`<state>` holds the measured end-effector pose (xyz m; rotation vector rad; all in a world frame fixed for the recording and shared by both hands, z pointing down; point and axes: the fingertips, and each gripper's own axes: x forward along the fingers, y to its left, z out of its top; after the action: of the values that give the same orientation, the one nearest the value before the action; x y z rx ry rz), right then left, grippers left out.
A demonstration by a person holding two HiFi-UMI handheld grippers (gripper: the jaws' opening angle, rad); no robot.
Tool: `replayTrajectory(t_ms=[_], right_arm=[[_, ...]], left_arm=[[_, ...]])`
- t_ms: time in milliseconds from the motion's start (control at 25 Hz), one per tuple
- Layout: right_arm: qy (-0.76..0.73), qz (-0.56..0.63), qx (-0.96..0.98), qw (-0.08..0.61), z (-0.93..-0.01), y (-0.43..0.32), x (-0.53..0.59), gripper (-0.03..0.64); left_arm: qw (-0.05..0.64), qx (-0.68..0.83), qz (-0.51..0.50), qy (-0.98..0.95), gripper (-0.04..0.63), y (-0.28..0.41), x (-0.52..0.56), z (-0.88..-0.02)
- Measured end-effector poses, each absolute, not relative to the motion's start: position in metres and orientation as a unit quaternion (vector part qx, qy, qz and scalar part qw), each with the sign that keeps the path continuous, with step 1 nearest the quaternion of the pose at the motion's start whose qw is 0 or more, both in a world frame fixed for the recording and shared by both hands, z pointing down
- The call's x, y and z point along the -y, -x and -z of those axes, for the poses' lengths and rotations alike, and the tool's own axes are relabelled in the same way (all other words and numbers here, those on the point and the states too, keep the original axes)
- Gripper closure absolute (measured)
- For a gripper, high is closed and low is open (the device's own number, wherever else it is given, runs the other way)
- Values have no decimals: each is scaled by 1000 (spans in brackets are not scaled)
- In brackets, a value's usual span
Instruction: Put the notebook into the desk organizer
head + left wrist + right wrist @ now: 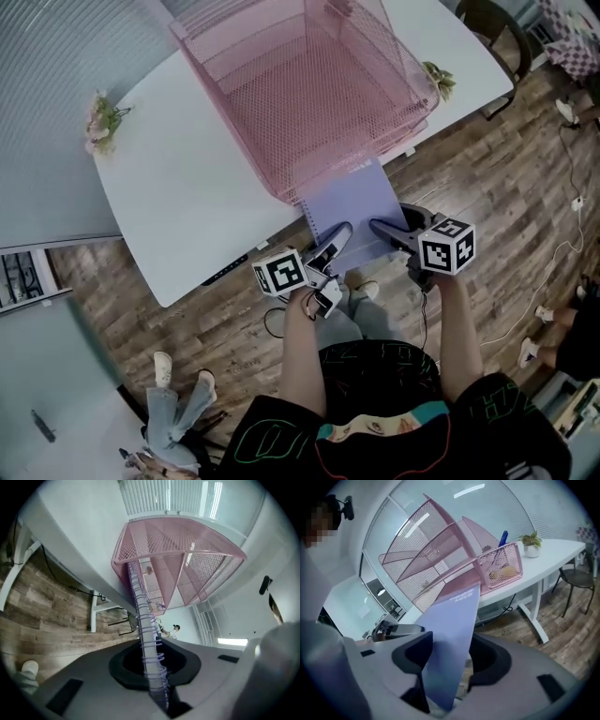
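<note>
Notebook [354,202]: L tongs [339,234] grip spiral [144,630], R tongs [378,227] straddle.

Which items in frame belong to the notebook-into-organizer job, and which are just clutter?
In the job:
- notebook, far end at the front of the desk organizer
- left gripper, shut on its spiral edge
- right gripper, jaws open around its cover

Lying about:
- pen cup
- potted plant
- flower bunch
- chair

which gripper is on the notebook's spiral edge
The left gripper: its jaws pinch the notebook at its spiral binding; the right gripper straddles the plain edge, jaws open.
</note>
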<state>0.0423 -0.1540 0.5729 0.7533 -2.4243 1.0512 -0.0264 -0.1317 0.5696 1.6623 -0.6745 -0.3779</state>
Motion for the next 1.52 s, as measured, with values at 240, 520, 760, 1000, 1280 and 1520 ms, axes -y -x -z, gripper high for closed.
replayTrajectory(t_ms=[240,520,760,1000,1280,1520], right_arm=[[-308,-249,879,266,-564,-75,149,388],[-71,-138,831,534,-611,-76,59,446],[-102,-88,869,476,-605,-20,62,532],[-200,-53,862,463,-601,-2,98,594],[-219,-41,872,435,-583,25,122,595],[-226,-20,870,438,-577,48,146,594]], left_arm=[[610,331,172,-699,568,42,152,-577],[611,342,177,-692,565,45,163,-578],[614,355,188,-679,554,45,172,-577],[598,372,161,-692,504,53,173,-577],[584,338,110,-730,324,55,152,-572],[571,342,86,-742,386,78,139,-574]])
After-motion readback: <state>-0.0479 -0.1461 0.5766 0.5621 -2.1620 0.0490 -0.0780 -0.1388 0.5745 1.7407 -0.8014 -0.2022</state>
